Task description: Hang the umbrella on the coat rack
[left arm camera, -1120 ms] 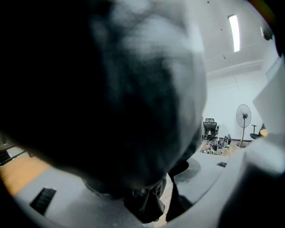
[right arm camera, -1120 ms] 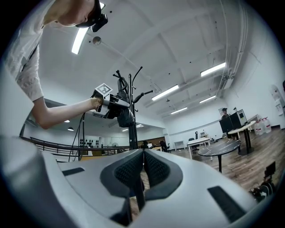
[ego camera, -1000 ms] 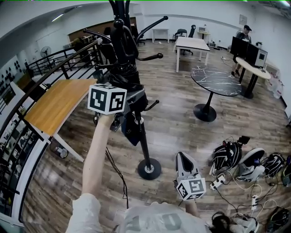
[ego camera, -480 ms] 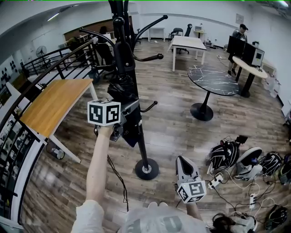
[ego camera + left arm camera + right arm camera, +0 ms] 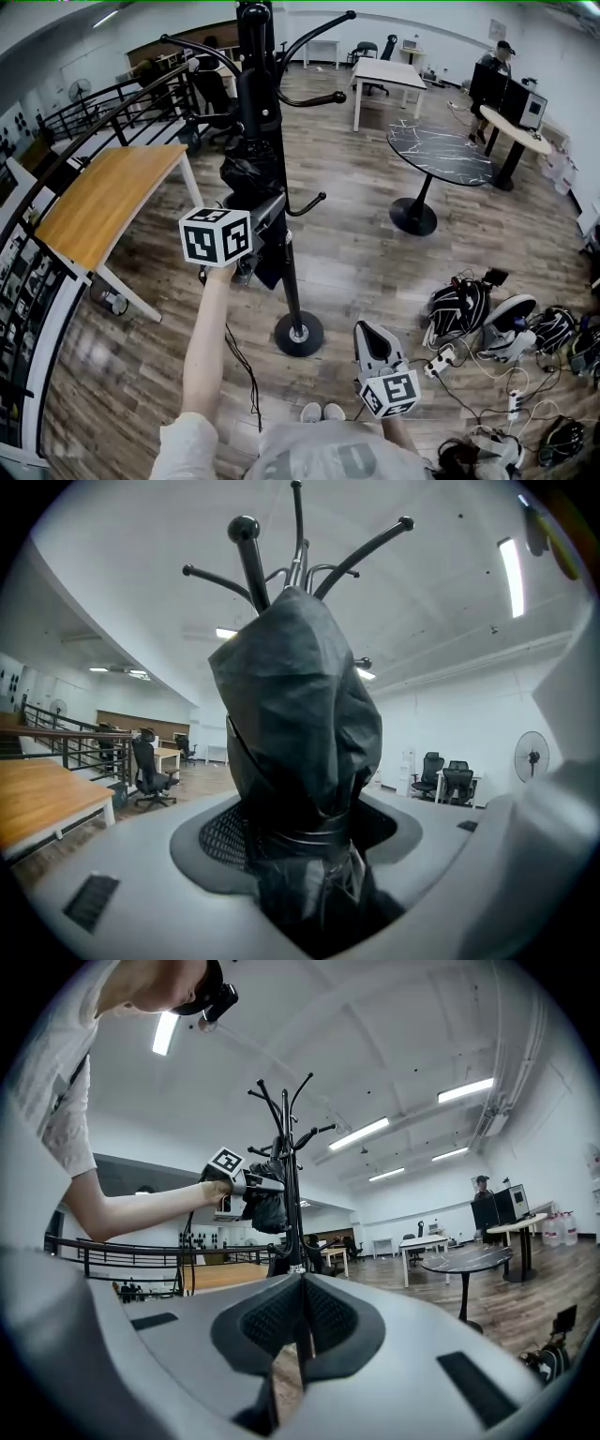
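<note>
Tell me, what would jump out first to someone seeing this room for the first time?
A tall black coat rack stands mid-floor, its hooks fanning out at the top. The left gripper, raised beside the pole, is clamped on a folded black umbrella. The right gripper hangs low near the person's feet, shut and empty.

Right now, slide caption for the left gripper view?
Left gripper shut on the folded black umbrella, coat rack hooks fanning out behind it.
</note>
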Action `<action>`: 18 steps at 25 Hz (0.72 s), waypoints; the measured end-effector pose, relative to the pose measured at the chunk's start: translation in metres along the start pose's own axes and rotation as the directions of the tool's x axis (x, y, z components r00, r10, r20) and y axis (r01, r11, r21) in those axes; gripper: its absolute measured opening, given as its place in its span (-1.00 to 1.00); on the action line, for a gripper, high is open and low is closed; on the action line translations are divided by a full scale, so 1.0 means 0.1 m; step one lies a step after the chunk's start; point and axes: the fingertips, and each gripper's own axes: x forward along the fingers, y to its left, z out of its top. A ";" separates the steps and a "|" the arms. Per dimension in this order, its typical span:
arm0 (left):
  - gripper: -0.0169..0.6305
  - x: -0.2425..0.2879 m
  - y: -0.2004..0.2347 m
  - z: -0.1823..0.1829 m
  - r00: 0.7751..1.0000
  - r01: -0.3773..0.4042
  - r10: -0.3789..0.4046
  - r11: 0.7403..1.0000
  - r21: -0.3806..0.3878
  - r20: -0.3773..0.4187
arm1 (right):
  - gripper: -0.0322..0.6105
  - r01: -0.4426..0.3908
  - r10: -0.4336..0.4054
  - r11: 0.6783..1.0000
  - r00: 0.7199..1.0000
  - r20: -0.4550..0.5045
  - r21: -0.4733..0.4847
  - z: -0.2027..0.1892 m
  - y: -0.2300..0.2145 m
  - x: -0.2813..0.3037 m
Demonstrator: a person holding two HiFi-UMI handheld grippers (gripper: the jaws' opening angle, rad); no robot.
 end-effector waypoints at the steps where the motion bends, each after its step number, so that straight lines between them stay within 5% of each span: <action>1: 0.00 0.01 0.00 0.00 1.000 0.001 -0.001 1.000 -0.004 0.012 | -0.80 0.001 -0.001 1.000 1.000 -0.003 0.001 -0.01 0.00 0.00; 7: 0.00 0.03 0.01 -0.04 1.000 -0.005 0.005 1.000 -0.003 0.027 | -0.80 0.011 -0.011 1.000 1.000 -0.012 0.003 -0.07 -0.02 -0.01; 13: 0.00 0.03 -0.04 -0.13 0.996 0.069 -0.066 0.996 -0.057 0.056 | -0.80 0.007 -0.007 1.000 1.000 -0.018 -0.002 -0.07 -0.03 0.01; 18: 0.00 -0.09 -0.01 -0.04 0.990 0.009 -0.008 1.000 -0.006 0.138 | -0.80 -0.004 0.004 1.000 1.000 -0.021 -0.004 -0.07 -0.01 0.03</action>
